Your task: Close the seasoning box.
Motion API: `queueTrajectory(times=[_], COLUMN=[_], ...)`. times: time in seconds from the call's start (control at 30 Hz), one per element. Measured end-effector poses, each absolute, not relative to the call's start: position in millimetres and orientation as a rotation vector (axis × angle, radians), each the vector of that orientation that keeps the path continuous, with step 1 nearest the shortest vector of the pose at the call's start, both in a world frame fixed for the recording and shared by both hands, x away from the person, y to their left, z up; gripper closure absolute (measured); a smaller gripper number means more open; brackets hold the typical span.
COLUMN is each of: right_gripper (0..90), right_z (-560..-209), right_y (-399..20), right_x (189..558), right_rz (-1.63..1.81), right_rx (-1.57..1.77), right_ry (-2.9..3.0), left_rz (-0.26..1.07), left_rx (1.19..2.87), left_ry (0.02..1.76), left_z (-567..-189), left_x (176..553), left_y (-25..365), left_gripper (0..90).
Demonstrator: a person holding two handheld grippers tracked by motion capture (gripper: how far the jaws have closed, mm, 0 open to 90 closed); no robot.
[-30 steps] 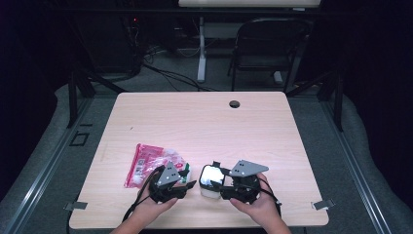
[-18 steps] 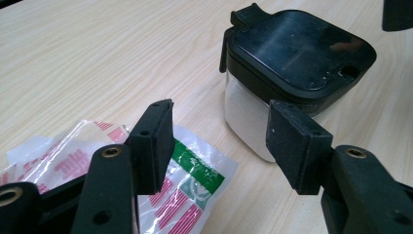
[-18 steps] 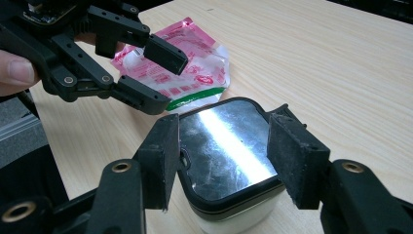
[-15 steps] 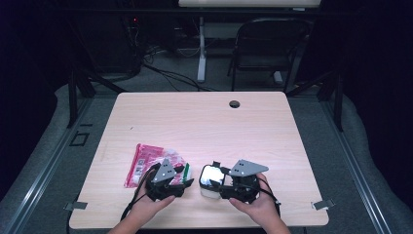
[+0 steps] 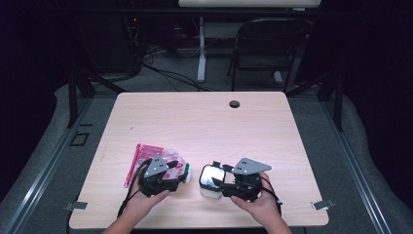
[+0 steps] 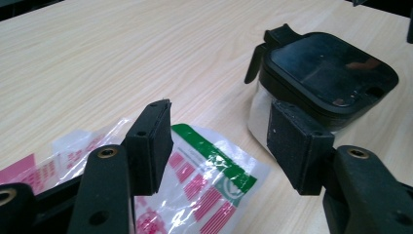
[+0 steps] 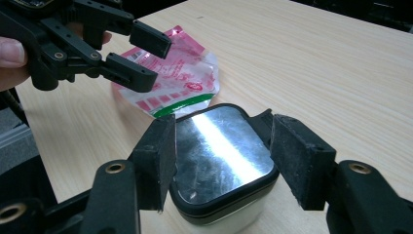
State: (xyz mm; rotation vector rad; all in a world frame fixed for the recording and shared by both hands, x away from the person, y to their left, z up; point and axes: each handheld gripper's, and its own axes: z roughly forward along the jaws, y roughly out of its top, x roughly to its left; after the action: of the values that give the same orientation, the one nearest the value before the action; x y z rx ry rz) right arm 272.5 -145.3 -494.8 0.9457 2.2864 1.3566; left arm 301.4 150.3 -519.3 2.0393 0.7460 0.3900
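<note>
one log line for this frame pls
left gripper: jaws open, just opened, over packet | right gripper: jaws open, just opened, astride container | table

No legible text; red-and-green print on plastic bag (image 6: 204, 195) too blurred to read.

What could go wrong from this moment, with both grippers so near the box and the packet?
1. The right gripper straddles the lidded box, jaws just opening; a nudge might tip it.
2. The left gripper, jaws also just opening, hangs over the plastic packet; it may slide when pinched.
3. The grippers are close and might collide.
</note>
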Motion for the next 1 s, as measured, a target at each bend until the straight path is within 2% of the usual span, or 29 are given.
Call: queueTrajectory(times=[0.57, 1.0], right_gripper=[39.0, 39.0], right_z=[-490.9, -510.2], right_y=[-180.8, -206.1], right_x=[285.0, 298.9], right_rz=[1.338, 1.252], right_rx=[1.176, 1.334], right_ry=[2.125, 2.038], left_rz=[0.446, 0.501], left_rx=[1.961, 1.944], left_ry=[0.904, 1.014], left_z=[-515.4, -524.5], left_x=[320.7, 333.1], left_y=[189.4, 213.8], left_gripper=[41.2, 41.4])
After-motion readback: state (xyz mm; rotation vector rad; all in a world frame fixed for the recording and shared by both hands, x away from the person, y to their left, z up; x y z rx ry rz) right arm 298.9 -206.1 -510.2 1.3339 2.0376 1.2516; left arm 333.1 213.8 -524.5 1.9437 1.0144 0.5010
